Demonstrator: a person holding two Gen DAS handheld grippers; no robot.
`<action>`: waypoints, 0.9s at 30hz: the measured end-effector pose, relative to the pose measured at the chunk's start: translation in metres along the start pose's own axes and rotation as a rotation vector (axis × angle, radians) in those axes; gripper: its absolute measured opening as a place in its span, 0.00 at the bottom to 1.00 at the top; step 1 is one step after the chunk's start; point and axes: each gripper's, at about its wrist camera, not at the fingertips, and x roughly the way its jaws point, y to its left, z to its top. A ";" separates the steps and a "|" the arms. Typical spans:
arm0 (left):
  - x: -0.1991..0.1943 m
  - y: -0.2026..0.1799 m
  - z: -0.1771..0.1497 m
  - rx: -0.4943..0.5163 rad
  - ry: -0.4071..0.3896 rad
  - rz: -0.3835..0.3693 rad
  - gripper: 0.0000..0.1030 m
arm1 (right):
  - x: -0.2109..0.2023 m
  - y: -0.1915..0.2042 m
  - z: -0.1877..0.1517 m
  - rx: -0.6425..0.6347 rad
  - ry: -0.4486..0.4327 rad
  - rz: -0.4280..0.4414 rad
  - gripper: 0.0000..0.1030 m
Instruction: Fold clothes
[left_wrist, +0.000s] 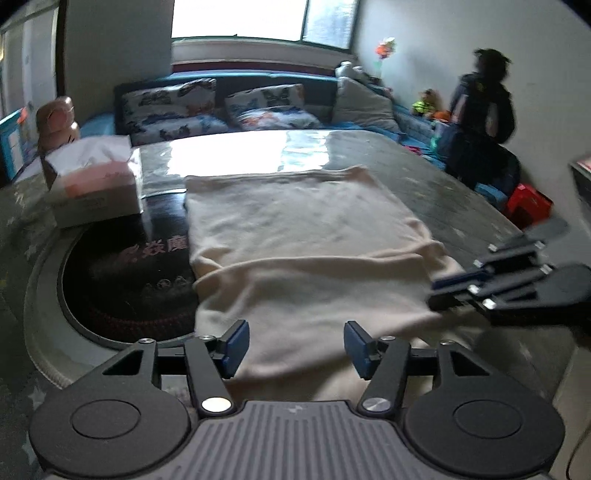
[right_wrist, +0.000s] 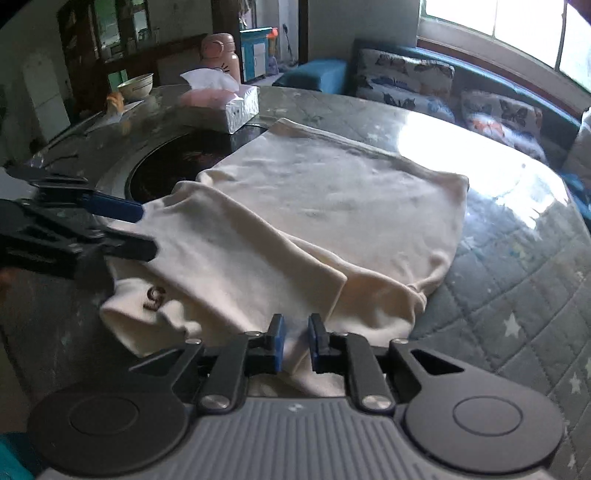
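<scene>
As seen from the left wrist: one cream garment (left_wrist: 295, 229) flat on one round table (left_wrist: 406, 177), filling the middle, its near part doubled over toward 6 o'clock. Two grippers counted. Left gripper (left_wrist: 293, 332) at 6 o'clock, jaws released and standing wide, cloth below the gap, neither pad pressing it. Right gripper (left_wrist: 439, 288) at 3 o'clock, reaching onto the garment's edge. From the right wrist: right gripper (right_wrist: 295, 328) at 6 o'clock, jaws clenched narrow on one fold of the garment (right_wrist: 332, 199), cloth pinched between the two blue pads (right_wrist: 277, 343). Left gripper (right_wrist: 146, 229) at 9 o'clock, over the folded flap, one dark mark on the cloth just below. Around the garment in the left view: one tissue box (left_wrist: 92, 188) at 10 o'clock, one pink bottle (left_wrist: 57, 118) behind it, one dark round inset (left_wrist: 122, 266) at 8 o'clock, partly under the cloth. Two butterfly cushions (left_wrist: 166, 107) at 12 o'clock. One blurred person (left_wrist: 480, 110) at 2 o'clock, one red stool (left_wrist: 528, 203) nearby.
</scene>
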 end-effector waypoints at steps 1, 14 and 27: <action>-0.005 -0.004 -0.002 0.017 -0.001 -0.010 0.67 | -0.004 0.001 0.000 -0.004 -0.005 -0.001 0.14; -0.019 -0.041 -0.028 0.129 0.052 -0.023 0.56 | -0.022 0.016 -0.022 -0.094 0.006 -0.006 0.29; -0.009 -0.037 -0.011 0.128 0.055 -0.018 0.12 | -0.032 0.053 -0.056 -0.432 -0.034 -0.091 0.64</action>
